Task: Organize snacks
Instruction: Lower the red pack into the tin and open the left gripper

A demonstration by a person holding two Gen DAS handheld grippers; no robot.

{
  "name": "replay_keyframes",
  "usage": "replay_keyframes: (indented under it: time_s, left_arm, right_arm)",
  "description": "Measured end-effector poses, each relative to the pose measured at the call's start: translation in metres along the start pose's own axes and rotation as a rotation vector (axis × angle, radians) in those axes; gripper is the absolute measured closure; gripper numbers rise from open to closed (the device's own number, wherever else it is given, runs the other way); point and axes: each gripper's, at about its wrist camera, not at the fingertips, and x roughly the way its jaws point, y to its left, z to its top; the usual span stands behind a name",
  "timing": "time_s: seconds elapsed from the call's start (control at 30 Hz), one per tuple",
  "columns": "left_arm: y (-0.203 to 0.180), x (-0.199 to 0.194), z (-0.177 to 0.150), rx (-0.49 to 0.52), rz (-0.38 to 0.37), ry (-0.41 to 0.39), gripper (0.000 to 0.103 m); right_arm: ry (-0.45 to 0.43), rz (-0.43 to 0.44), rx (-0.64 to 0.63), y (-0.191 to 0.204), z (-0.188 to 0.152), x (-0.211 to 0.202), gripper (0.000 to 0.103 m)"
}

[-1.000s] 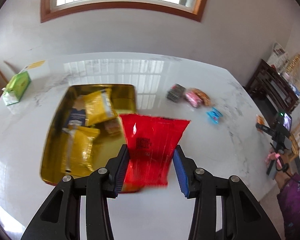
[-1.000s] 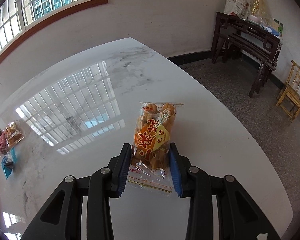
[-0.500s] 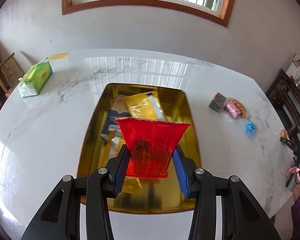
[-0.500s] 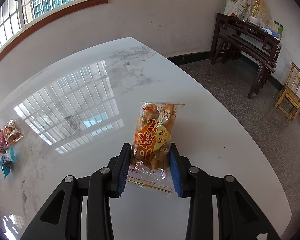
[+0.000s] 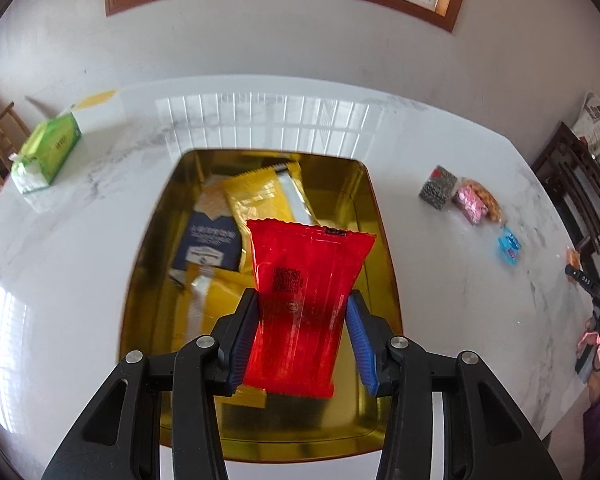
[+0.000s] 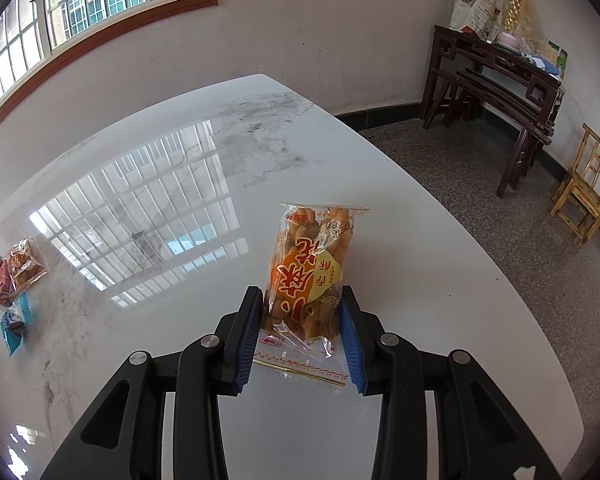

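Note:
My left gripper [image 5: 302,312] is shut on a red snack packet [image 5: 300,292] and holds it over the gold tray [image 5: 148,272], which holds yellow packets [image 5: 260,196] and a dark blue packet [image 5: 210,246]. My right gripper [image 6: 300,316] is shut on a clear bag of fried dough twists [image 6: 310,268] above the white marble table [image 6: 160,200]. Small loose snacks [image 5: 466,200] lie on the table right of the tray; they also show at the left in the right wrist view [image 6: 14,276].
A green tissue pack [image 5: 46,152] lies at the table's far left. A dark wooden side table [image 6: 500,80] and a small wooden chair [image 6: 586,184] stand on the floor beyond the table's right edge. A camera stand [image 5: 596,292] is at the right.
My left gripper has carried the red packet leftward from the tray's right edge to over the tray's middle. The right gripper with the twist bag has barely moved.

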Motion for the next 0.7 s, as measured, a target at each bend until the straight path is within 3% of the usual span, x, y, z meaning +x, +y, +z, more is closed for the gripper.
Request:
replay_keyframes:
  time_s: [0.17,0.33,0.43,0.53,0.63,0.7]
  left_arm:
    - [-0.004,0.018,0.002,-0.016,-0.014,0.052,0.058]
    - [-0.01,0.02,0.002,0.012,-0.002,0.025,0.057]
    - [-0.015,0.014,0.0,0.041,0.038,-0.021,0.05]
    - [-0.018,0.001,-0.007,0.066,0.073,-0.1,0.05]
    - [-0.02,-0.016,-0.019,0.085,0.165,-0.22,0.05]
    - [-0.017,-0.024,-0.023,0.083,0.202,-0.257,0.05]
  right_arm:
    - [0.001,0.002,-0.005,0.001,0.0,0.001,0.066]
    - [0.001,0.004,-0.005,0.0,0.0,0.0,0.066]
    - [0.001,0.003,-0.006,0.0,-0.001,0.0,0.066]
    - [0.001,0.003,-0.005,-0.001,-0.001,0.0,0.066]
    - [0.001,0.002,-0.006,0.0,-0.001,0.0,0.066]
    - [0.001,0.002,-0.007,0.0,-0.001,0.0,0.066]
